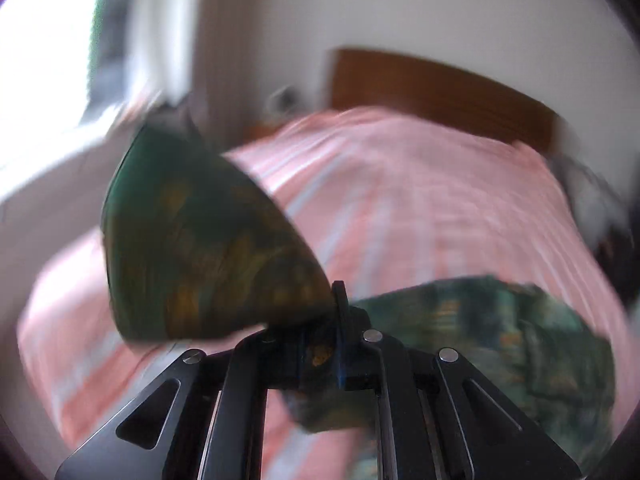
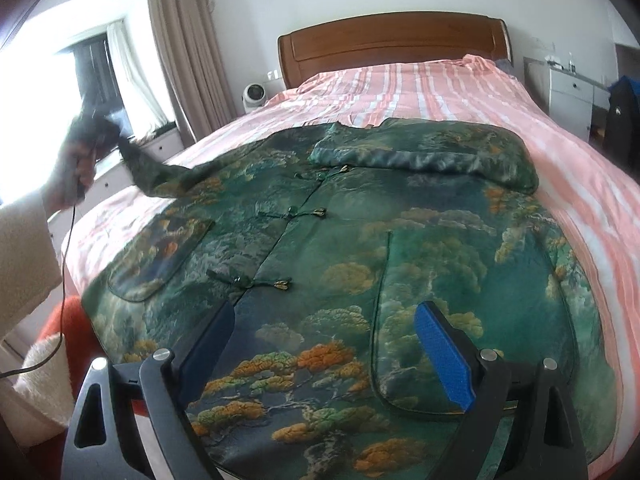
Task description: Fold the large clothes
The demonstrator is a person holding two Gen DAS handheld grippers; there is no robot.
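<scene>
A bed with a pink striped cover carries a green patterned jacket spread flat, one sleeve folded across its chest; the right gripper hangs over the hem, jaws apart and empty; only the blurred left view shows the left gripper clamped on the other sleeve, lifted clear.

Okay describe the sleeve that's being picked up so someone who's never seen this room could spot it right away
Start at the bed with the pink striped sheet and the wooden headboard. A green jacket printed with orange trees lies spread across it. The sleeve to find runs off toward the window, lifted clear of the sheet in the shut left gripper, while the other sleeve lies folded flat across the chest.
</scene>
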